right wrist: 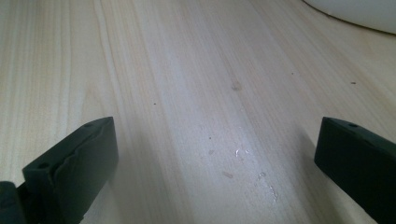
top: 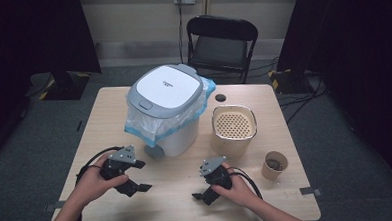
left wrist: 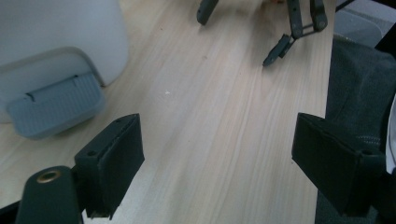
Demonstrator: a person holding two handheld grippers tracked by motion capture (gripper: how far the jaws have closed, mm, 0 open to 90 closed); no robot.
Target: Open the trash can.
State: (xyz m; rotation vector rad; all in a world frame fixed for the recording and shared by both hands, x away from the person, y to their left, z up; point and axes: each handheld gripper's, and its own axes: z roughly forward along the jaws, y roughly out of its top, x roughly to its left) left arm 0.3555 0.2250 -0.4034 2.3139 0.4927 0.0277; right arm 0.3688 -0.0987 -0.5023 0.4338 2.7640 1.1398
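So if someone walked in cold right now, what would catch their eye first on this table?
Probably the white pedal bin with its grey lid shut and a blue-edged bag hanging out, standing at the back middle of the table. To its right sits a beige strainer pot, with a paper cup nearer the right edge. In front, the left gripper and right gripper are both open with nothing between their jaws.

Left tool [top: 135, 179] open, right tool [top: 203, 187] open, low
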